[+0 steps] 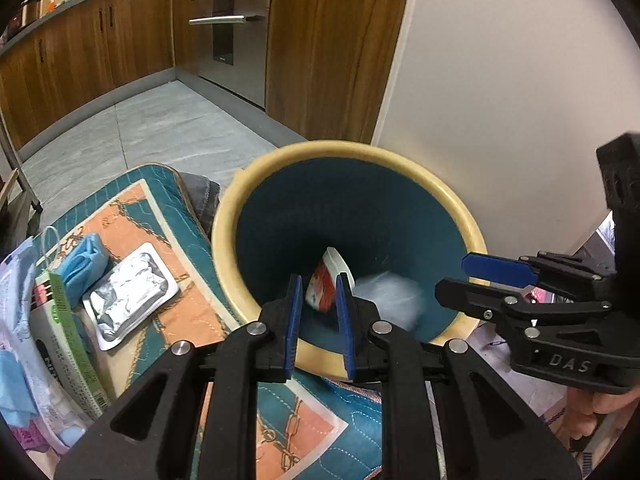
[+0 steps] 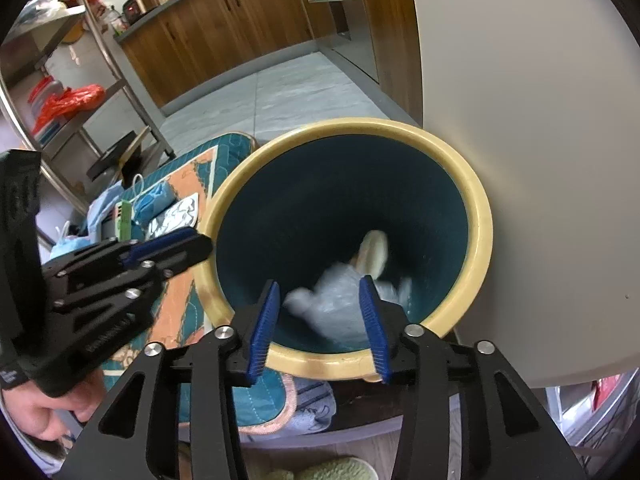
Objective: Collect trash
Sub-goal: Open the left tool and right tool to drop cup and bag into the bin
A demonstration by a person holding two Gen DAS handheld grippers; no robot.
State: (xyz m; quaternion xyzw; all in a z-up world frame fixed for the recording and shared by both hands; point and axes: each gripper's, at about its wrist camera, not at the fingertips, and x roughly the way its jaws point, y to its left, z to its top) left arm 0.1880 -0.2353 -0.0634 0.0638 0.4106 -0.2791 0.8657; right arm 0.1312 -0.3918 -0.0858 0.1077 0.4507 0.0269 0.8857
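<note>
A round bin with a cream rim (image 1: 224,216) (image 2: 480,216) and a dark teal inside stands beside a white wall. My left gripper (image 1: 319,278) hangs over its near edge, shut on a red and white packet (image 1: 322,290) at the fingertips. In the right wrist view the left gripper (image 2: 202,242) reaches to the bin's left rim. My right gripper (image 2: 320,282) (image 1: 452,276) stands open over the bin. A blurred pale crumpled piece (image 2: 336,304) (image 1: 388,300) is below its fingers inside the bin, free of the pads. A cream-coloured item (image 2: 374,256) lies deeper in.
Left of the bin, a teal and orange quilt (image 1: 192,292) carries a silver blister pack (image 1: 128,296), a blue mask (image 1: 84,264) and a green and white box (image 1: 68,340). Wooden cabinets (image 1: 120,40) and a metal shelf rack (image 2: 100,60) stand behind. A hand (image 2: 40,412) holds the left gripper.
</note>
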